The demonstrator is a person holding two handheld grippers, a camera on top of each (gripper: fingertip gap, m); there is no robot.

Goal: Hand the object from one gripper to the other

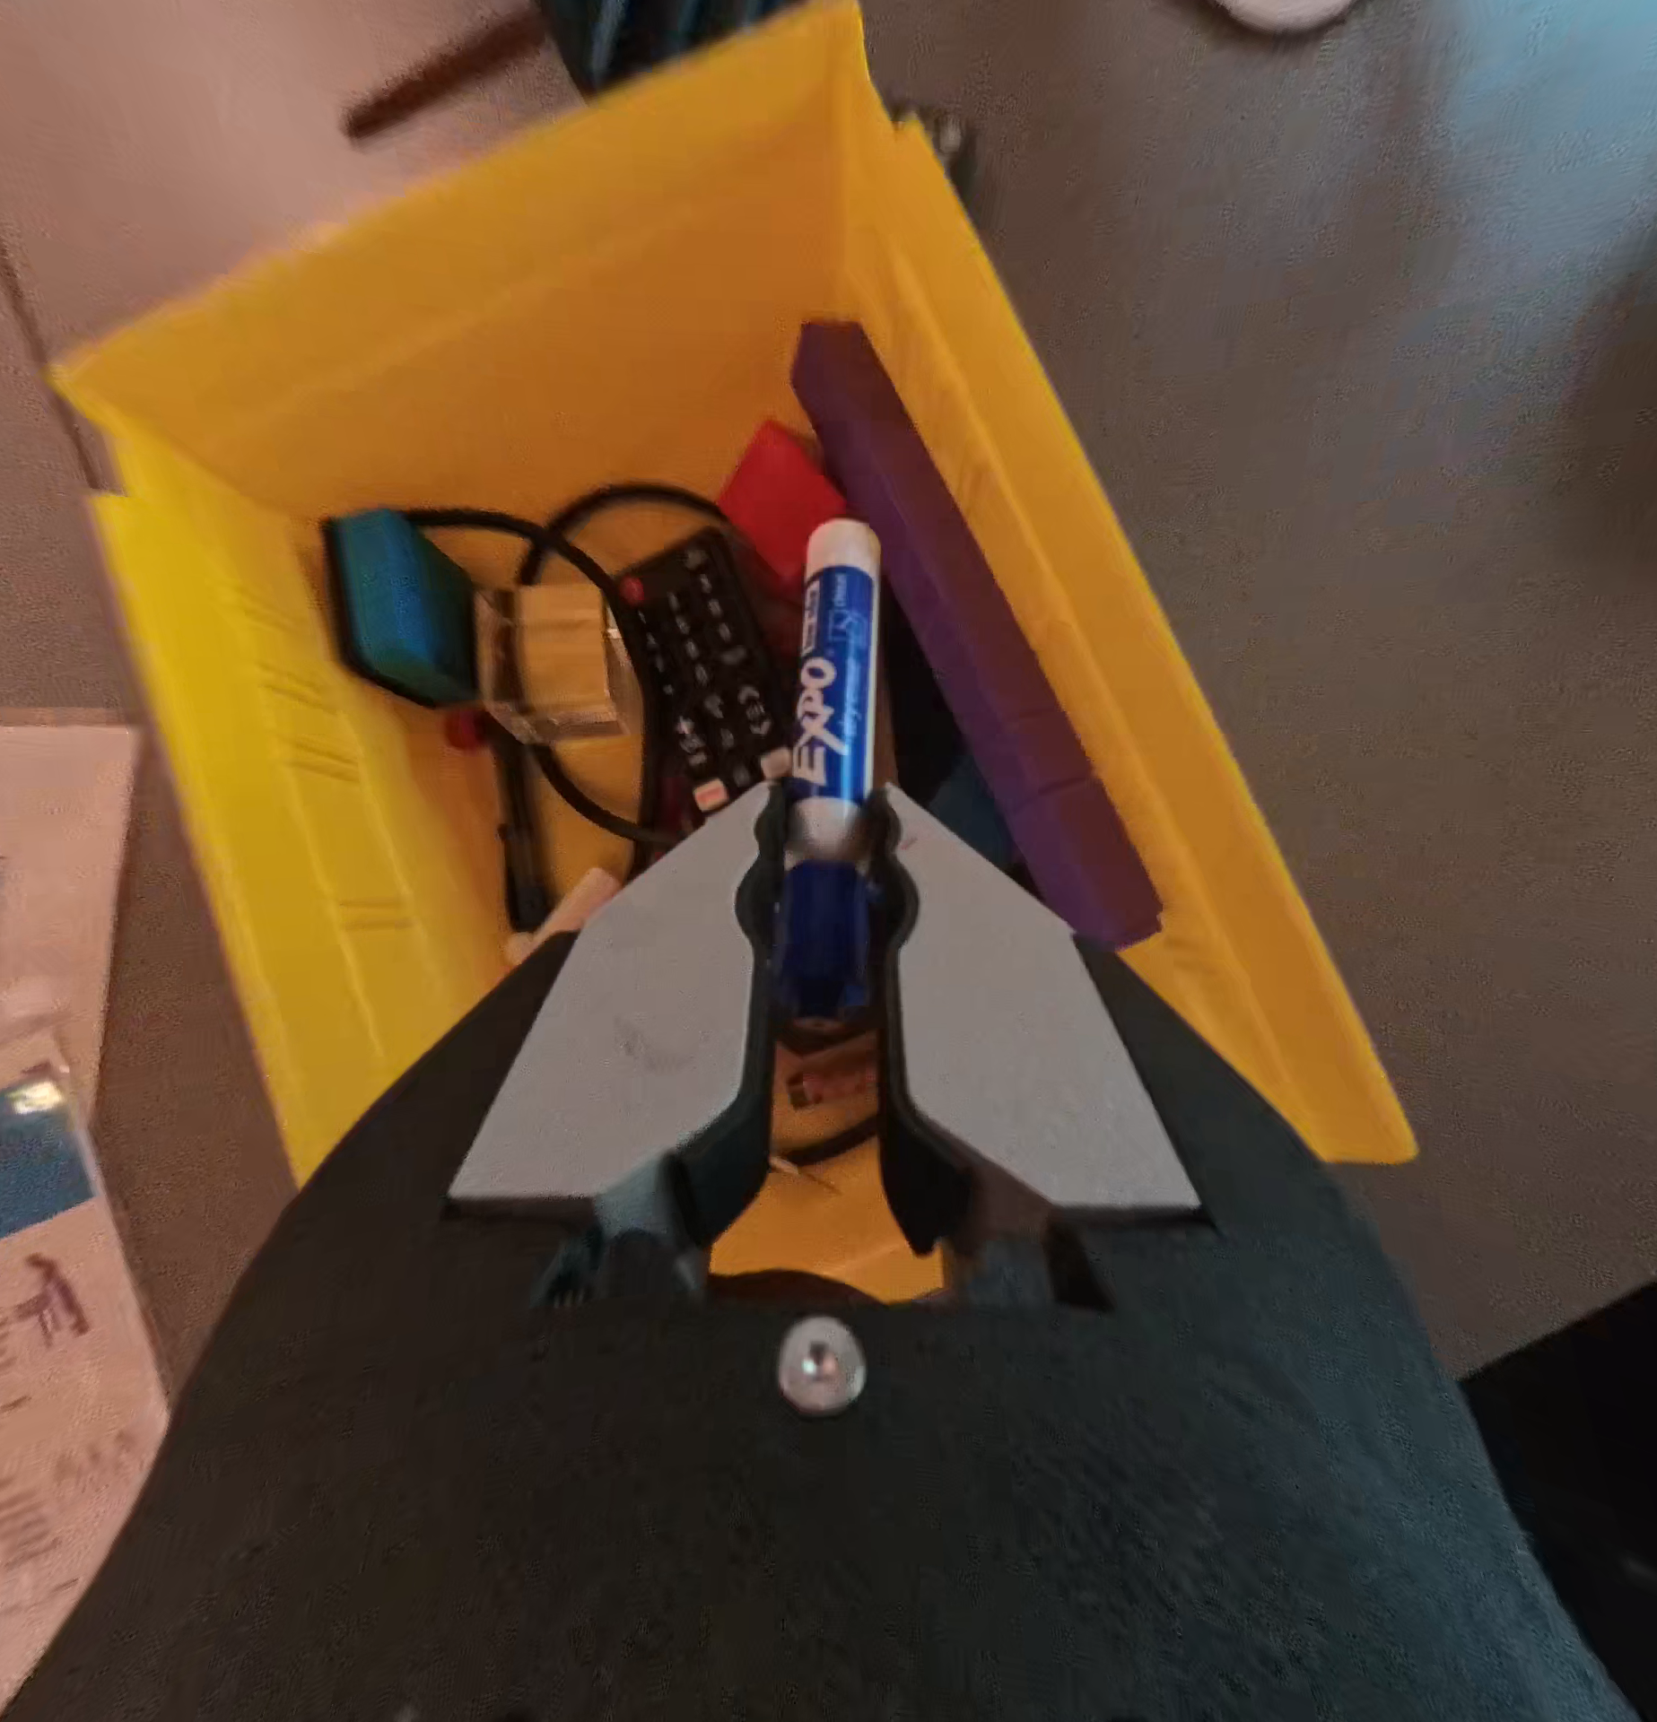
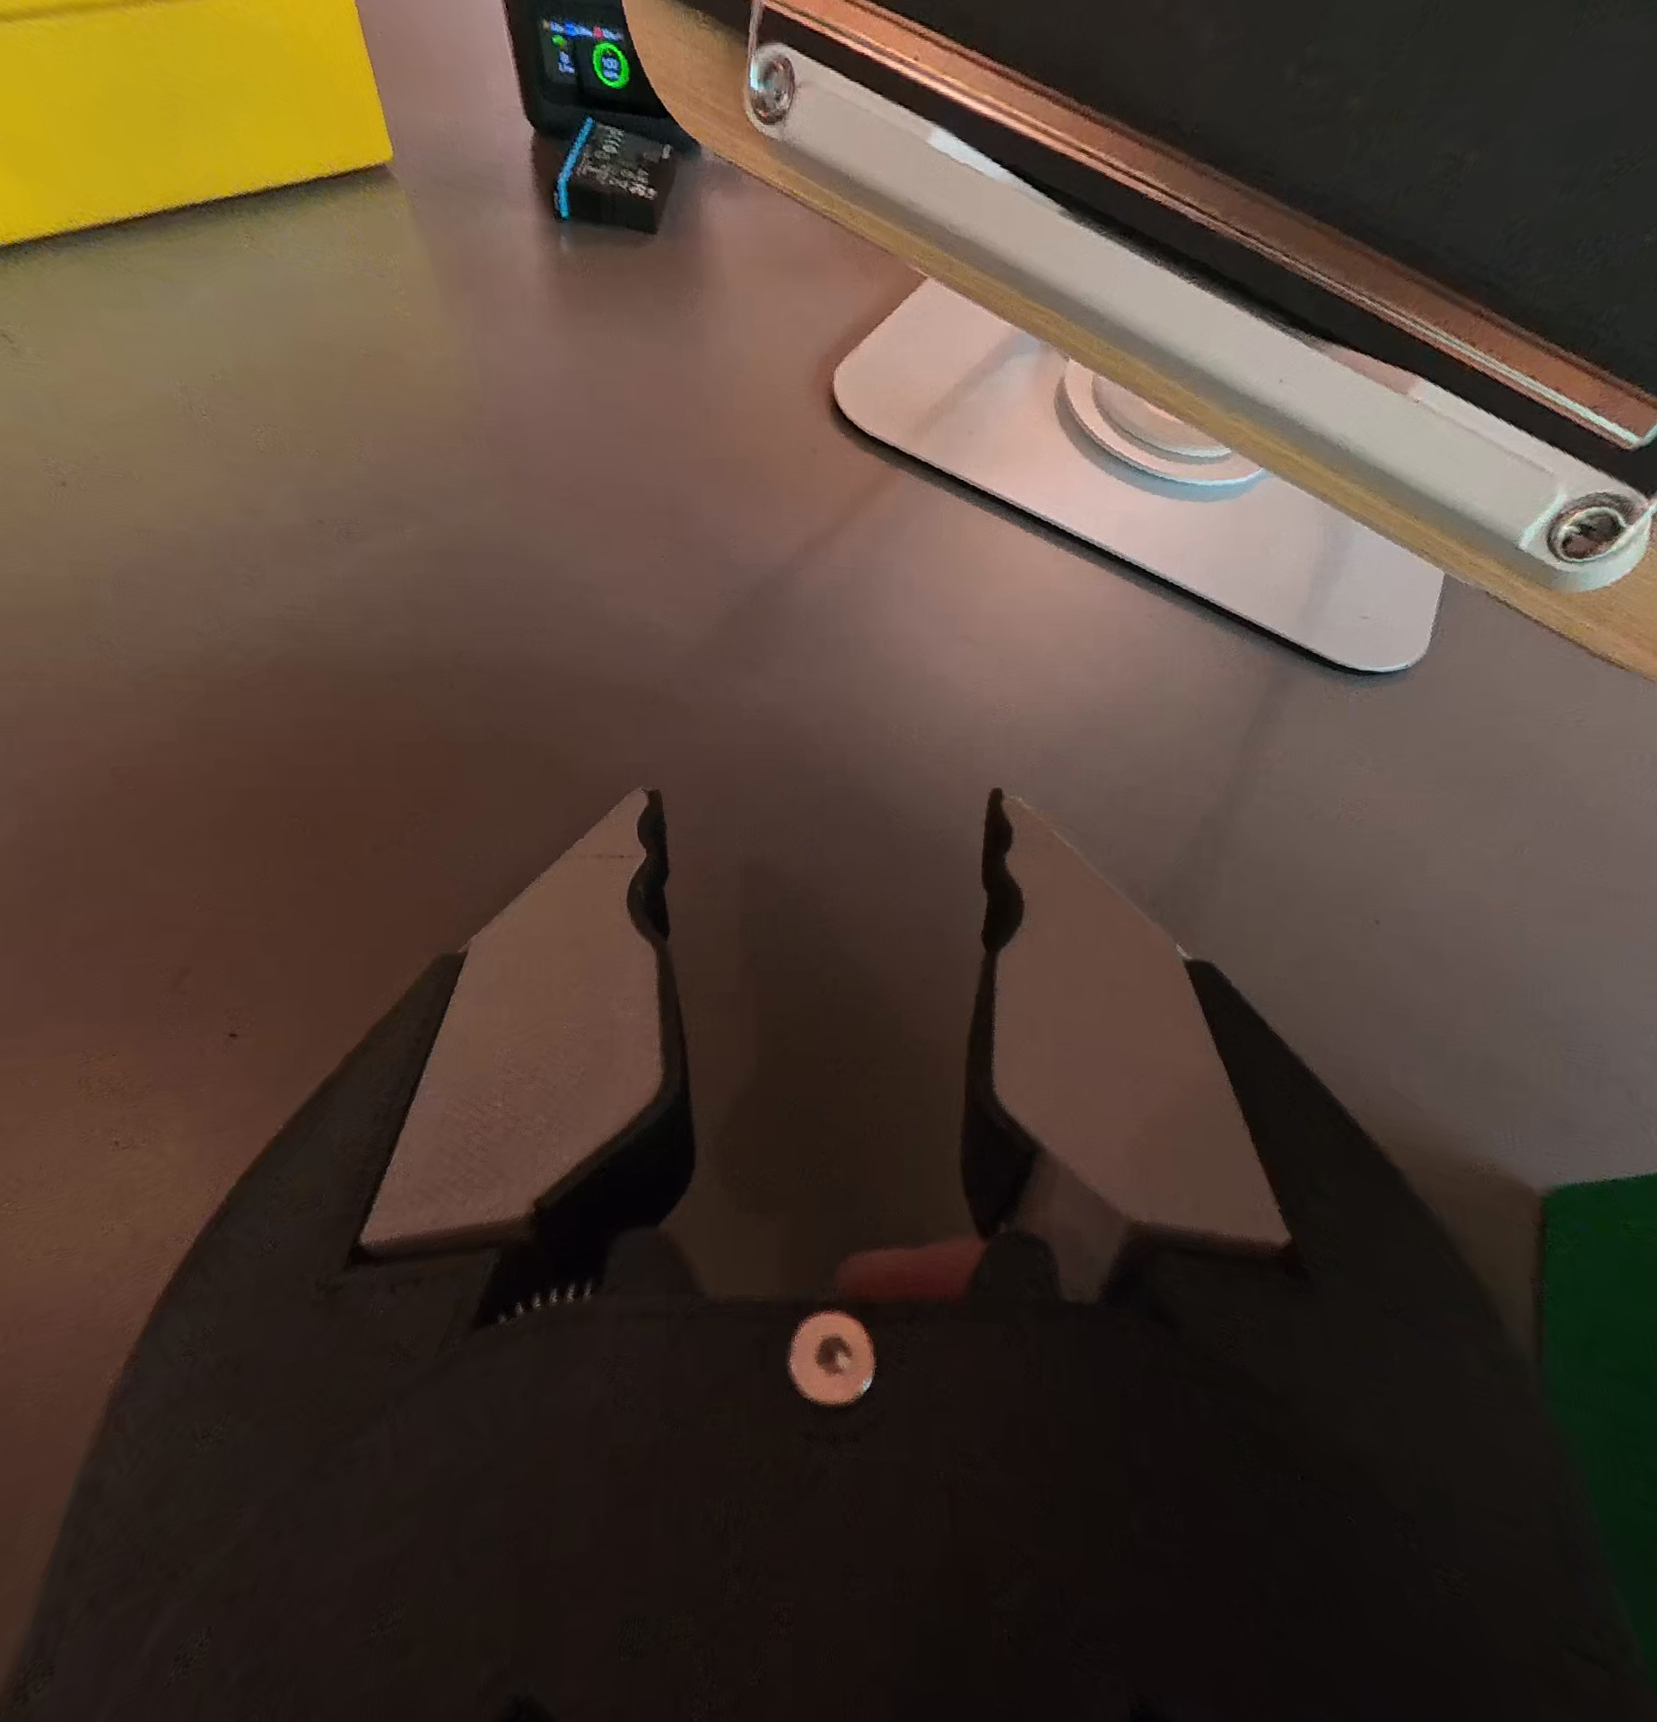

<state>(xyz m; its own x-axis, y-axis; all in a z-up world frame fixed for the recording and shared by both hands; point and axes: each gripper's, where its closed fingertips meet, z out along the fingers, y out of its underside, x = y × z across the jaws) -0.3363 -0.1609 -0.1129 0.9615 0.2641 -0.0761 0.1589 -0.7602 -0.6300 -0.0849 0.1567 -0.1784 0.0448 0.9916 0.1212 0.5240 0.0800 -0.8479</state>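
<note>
- The left gripper (image 1: 826, 801) is clenching a blue-and-white marker (image 1: 835, 671) bearing printed lettering — above the yellow bin (image 1: 489, 373).
- The right gripper (image 2: 824, 811) is hovering with fingers spread, empty, over the grey desk (image 2: 386, 578) — a monitor stand (image 2: 1178, 503) sitting far right.

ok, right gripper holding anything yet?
No. The right gripper is open with only bare table between its fingers; the marker sits in the left gripper.

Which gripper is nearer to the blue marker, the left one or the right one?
Left. The left gripper is shut on the blue marker above the yellow bin. The right gripper is open over the table, no marker in its view.
</note>
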